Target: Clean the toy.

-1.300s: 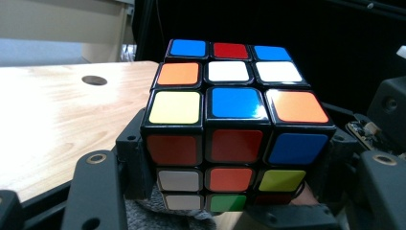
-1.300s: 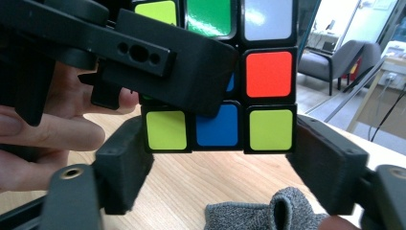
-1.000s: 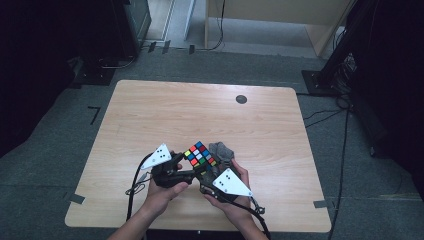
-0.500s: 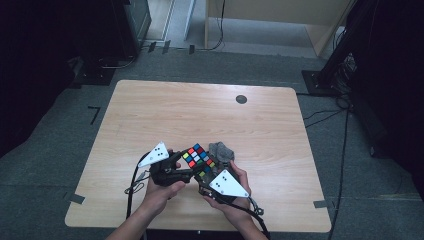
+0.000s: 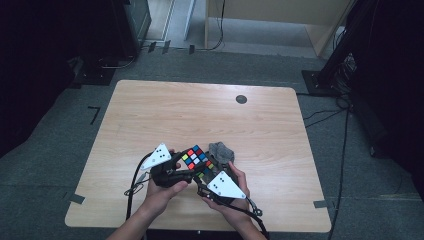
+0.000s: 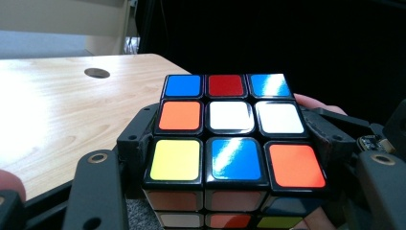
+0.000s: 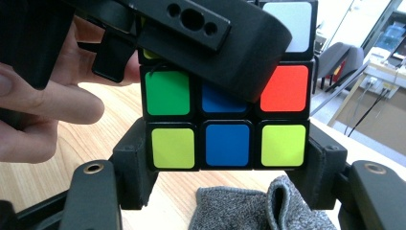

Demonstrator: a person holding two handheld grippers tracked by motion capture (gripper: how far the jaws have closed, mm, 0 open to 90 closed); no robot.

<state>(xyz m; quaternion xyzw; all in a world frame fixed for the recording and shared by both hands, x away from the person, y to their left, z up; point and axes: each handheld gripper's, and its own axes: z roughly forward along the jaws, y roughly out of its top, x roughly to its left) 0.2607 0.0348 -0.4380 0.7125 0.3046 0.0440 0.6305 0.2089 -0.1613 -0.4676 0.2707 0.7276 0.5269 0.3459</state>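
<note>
Left gripper view showed the multicoloured plastic puzzle cube (image 6: pixel 230 139), rigid, light and glossy-slick, low-centre above the table (image 6: pixel 57 105), pinched on opposite sides by both the left claw (image 6: pixel 225 158) and the right claw (image 7: pixel 227 153), the best hold.

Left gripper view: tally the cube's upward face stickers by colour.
Upward face of the cube:
blue: 3
white: 2
orange: 2
red: 1
yellow: 1
total: 9
</note>
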